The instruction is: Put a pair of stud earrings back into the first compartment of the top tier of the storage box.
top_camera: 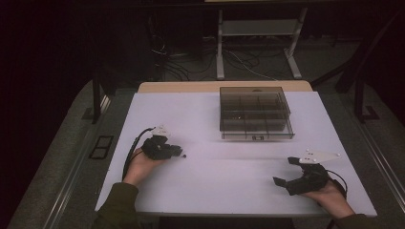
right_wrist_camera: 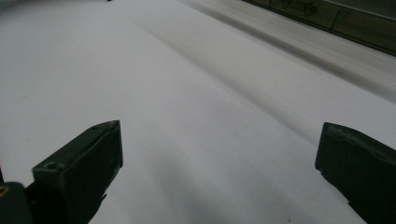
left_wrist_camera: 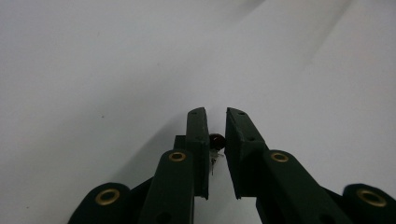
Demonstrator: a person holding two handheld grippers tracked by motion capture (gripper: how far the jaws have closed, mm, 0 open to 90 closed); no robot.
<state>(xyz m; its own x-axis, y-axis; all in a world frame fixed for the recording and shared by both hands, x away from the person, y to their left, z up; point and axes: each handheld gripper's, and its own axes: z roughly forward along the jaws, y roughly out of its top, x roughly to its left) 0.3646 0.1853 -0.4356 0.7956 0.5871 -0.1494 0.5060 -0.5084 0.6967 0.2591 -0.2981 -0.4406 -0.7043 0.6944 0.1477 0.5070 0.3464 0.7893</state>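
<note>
Left gripper view is showing the left gripper [left_wrist_camera: 215, 122] clenching one small brown bead [left_wrist_camera: 216, 140], while the right gripper [right_wrist_camera: 219, 154] is resting released beside one box [top_camera: 255, 113] on the worktop [top_camera: 210, 181].

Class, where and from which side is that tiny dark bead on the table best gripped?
Across its round middle, from above and behind, as the left tongs do: the small bead lies low on the flat white table, so only its two sides offer the pads purchase.

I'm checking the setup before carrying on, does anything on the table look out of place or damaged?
Nothing stands out. The grey compartment box sits square and closed on the white table. The left gripper pinches a small dark bead, and the right gripper rests open, holding nothing.
</note>
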